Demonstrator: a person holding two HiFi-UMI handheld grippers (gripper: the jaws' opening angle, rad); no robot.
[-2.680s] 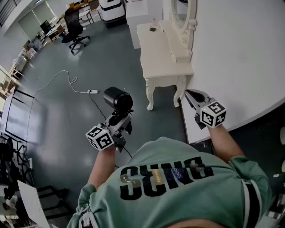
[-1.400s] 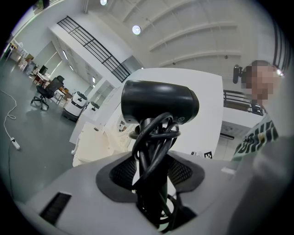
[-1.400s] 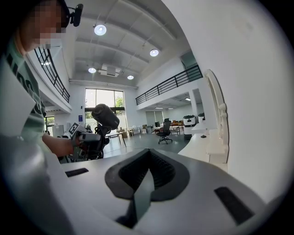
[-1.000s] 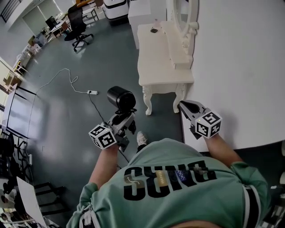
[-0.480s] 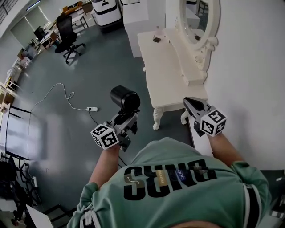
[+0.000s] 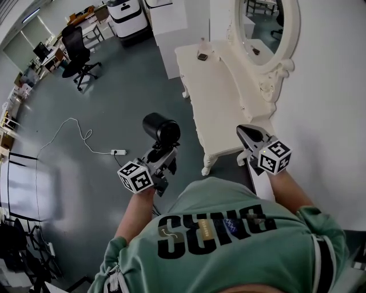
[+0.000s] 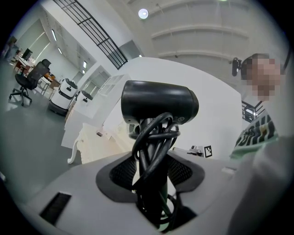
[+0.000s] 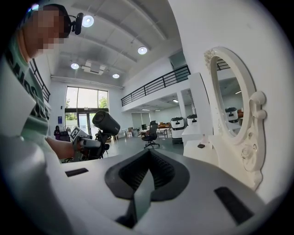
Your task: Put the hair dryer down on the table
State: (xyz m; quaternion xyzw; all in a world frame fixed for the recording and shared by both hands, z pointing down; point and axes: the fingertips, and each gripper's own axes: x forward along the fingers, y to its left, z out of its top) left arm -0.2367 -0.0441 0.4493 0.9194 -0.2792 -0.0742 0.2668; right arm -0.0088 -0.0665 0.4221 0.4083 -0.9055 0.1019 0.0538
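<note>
A black hair dryer [image 6: 161, 129] stands upright in my left gripper [image 6: 162, 159], which is shut on its handle with the black cord wound round it. In the left gripper view the hair dryer [image 7: 158, 105] fills the middle, above the left gripper [image 7: 154, 172]. It hangs over the grey floor, left of the white dressing table [image 6: 214, 86] with its oval mirror [image 6: 269, 23]. My right gripper [image 6: 249, 135] is shut and empty beside the table's near end. From the right gripper [image 8: 147, 176] I see the hair dryer [image 8: 106, 123] at the left and the mirror [image 8: 229, 98] at the right.
A small dark object [image 6: 202, 56] and a small bottle [image 6: 201, 43] sit at the table's far end. On the floor lie a power strip with a white cord [image 6: 117, 152]. An office chair [image 6: 74, 51] and a white machine [image 6: 123, 17] stand farther off. A white wall runs along the right.
The dressing table has drawn nearer and its mirror has come into view as the person walked along the floor. Both grippers keep their pose, with the hair dryer still held.
</note>
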